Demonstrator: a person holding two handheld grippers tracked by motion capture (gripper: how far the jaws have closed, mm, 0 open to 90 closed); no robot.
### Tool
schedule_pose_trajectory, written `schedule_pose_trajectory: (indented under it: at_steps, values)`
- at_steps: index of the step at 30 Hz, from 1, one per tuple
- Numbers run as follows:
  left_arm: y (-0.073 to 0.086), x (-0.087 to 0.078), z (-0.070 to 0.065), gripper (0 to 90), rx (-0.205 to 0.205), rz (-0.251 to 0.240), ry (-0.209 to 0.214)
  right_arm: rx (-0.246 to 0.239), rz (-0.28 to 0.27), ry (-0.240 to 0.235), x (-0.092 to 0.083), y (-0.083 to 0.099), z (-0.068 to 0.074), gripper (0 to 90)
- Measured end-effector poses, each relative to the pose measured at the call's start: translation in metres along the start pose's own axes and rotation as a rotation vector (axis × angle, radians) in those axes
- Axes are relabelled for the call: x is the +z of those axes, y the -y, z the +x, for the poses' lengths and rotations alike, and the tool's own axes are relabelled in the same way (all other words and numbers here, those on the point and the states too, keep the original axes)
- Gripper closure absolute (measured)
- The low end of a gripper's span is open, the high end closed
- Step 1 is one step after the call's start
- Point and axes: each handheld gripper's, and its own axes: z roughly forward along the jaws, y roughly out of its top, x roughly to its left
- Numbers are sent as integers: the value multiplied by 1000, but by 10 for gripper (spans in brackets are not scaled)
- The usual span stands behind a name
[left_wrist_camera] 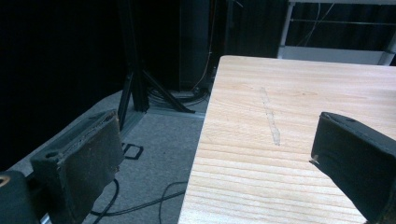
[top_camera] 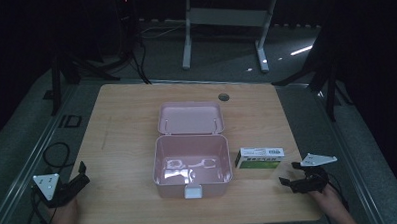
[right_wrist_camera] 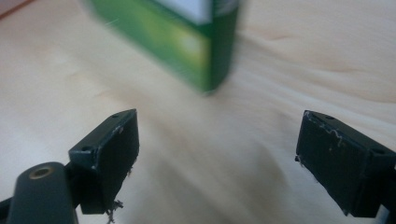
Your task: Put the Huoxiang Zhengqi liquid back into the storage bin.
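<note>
Two claws spread wide, both empty: left claw at surface near-left corner, right claw just before green-white carton. Pink box open, carton beside it, not grasped. Likely packing not begun.

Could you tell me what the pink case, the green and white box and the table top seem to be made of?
Pink case: probably moulded plastic, smooth, its floor glossy with glare. Green and white box: likely printed cardboard with crisp folded edges. Table top: pale wood or wood-look laminate, matte, with visible grain lines.
</note>
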Motion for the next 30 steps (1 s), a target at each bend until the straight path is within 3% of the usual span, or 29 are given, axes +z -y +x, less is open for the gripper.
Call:
schedule_pose_trajectory:
  at_steps: [6, 11, 25, 30]
  values:
    - [0, 0, 0, 24, 3, 0, 3, -106, 164, -142, 2, -10, 12, 134]
    - [0, 0, 0, 24, 7, 2, 6, -172, 263, -204, 5, -17, 21, 134]
    - [0, 1, -1, 24, 11, 10, 15, -352, 618, -266, 15, -54, 53, 125]
    - [0, 1, -1, 24, 19, 13, 16, -431, 710, -246, 17, -69, 67, 125]
